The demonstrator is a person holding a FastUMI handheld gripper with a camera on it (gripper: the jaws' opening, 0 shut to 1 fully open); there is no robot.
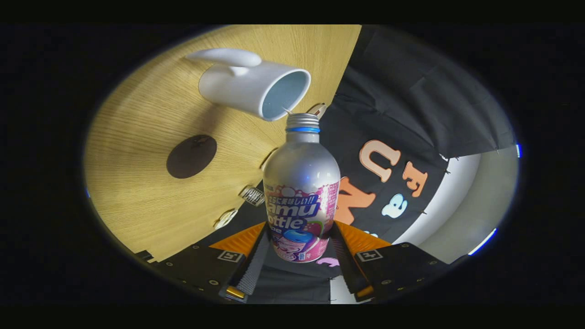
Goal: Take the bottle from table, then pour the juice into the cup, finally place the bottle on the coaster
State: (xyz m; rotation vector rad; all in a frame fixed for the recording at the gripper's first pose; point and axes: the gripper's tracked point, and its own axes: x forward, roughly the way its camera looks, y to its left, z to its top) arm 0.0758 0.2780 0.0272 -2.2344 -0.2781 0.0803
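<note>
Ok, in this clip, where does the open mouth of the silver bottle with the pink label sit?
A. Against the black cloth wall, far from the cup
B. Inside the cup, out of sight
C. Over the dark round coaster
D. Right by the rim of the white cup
D: held between the fingers, the silver bottle with the pink label has its open mouth right by the rim of the white cup, while the dark round coaster lies apart on the wooden table.

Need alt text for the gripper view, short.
The tongs grip a silver bottle, tipped so its open neck meets the rim of a white cup on the wooden table. A dark round coaster lies on the table beside the cup.
</note>
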